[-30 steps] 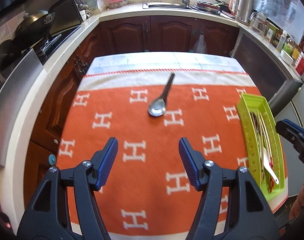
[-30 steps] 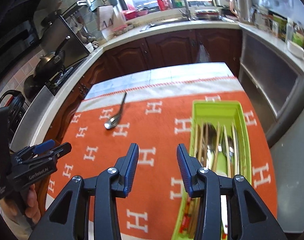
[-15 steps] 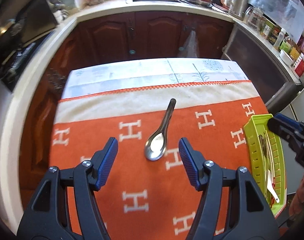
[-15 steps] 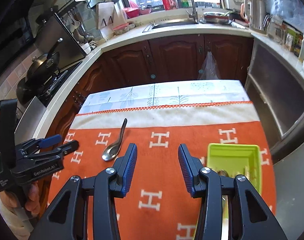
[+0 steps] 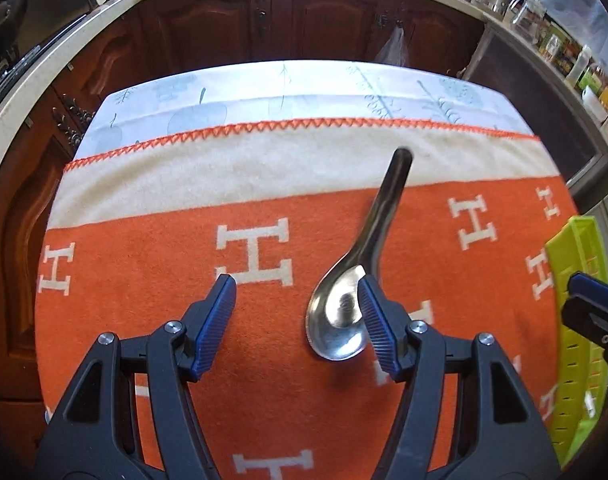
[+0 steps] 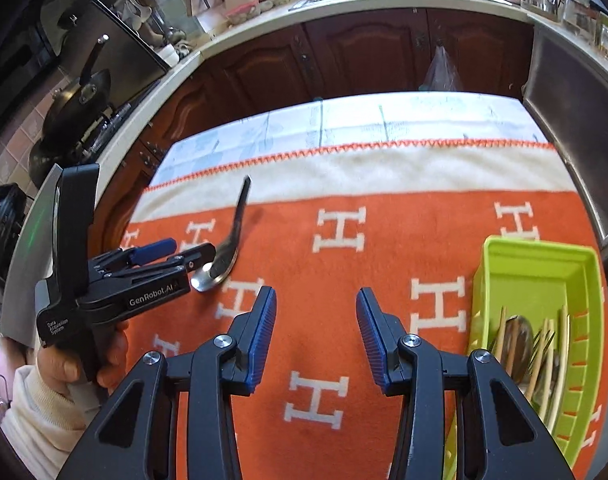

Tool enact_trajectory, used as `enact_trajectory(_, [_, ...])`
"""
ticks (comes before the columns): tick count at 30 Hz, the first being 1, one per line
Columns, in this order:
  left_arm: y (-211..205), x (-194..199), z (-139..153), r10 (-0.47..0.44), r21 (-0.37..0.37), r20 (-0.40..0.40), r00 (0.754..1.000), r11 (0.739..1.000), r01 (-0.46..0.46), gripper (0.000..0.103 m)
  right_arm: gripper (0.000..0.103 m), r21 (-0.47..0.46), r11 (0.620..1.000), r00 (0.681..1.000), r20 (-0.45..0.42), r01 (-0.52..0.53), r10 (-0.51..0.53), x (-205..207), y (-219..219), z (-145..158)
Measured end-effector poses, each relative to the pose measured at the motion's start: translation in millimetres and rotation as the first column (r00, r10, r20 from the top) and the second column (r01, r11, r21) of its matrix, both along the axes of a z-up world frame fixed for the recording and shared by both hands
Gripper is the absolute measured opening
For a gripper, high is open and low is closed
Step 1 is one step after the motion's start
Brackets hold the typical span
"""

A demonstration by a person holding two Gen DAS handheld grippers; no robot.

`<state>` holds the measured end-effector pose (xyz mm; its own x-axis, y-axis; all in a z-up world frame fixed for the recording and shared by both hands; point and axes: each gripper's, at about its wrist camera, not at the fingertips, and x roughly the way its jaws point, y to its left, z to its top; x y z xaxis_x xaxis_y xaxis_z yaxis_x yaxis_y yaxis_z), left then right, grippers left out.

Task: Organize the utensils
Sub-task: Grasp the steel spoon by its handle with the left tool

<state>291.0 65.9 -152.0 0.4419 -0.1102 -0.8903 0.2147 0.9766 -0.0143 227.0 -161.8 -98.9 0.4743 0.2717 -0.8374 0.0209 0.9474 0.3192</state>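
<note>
An orange woollen blanket (image 5: 151,320) patterned with white H letters, with a cream band and orange zigzag stitching along its far edge, covers the table. Beyond that edge shows a pale blue cloth printed with plants (image 5: 287,96). Dark brown wooden cabinet doors (image 6: 368,56) stand behind, under a curved cream countertop (image 6: 344,0). On the stove at the left sits a dark metal frying pan (image 6: 79,100). A clear plastic bag (image 6: 442,74) hangs from a cabinet handle.

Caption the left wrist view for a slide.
Open left tongs straddle a metal spoon's bowl on the orange blanket.
</note>
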Motion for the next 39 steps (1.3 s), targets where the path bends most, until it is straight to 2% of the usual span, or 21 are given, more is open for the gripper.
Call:
enact_trajectory(3, [-2,-2,-11,-0.017,0.022,0.003,1.0,1.0,0.017,0.061,0.043,0.001,1.0,1.0,-0.009,-0.003,0.003,-5,1,-11])
enact_trajectory(13, [-9,-13,-12,-0.031,0.013,0.066,0.997,0.999,0.03,0.06,0.043,-0.011,1.0,1.0,-0.021,-0.022,0.022,-22,9,-25])
enact_trajectory(16, [-12,-16,-10,-0.04,-0.002,0.081,0.996,0.999,0.04,0.044,0.043,-0.009,1.0,0.999,-0.029,-0.026,0.026,-26,10,-28])
enact_trajectory(18, [-17,-20,-9,-0.055,-0.005,0.087,0.995,0.998,0.056,0.029,0.043,-0.006,1.0,0.999,-0.033,-0.026,0.026,-28,10,-30])
enact_trajectory(24, [-26,-30,-6,-0.038,0.009,0.103,0.994,0.999,0.037,0.005,0.043,0.01,1.0,0.999,-0.038,-0.018,0.019,-34,8,-30])
enact_trajectory(29, [-18,-40,2,0.024,-0.041,0.091,0.996,0.999,-0.02,0.0,0.043,0.032,0.999,1.0,-0.029,-0.01,0.011,-45,2,-25])
enact_trajectory(39, [-5,-88,25,0.08,-0.128,0.028,0.996,0.989,-0.076,0.0,0.043,0.085,0.996,1.0,-0.005,0.018,-0.018,-77,-15,-8])
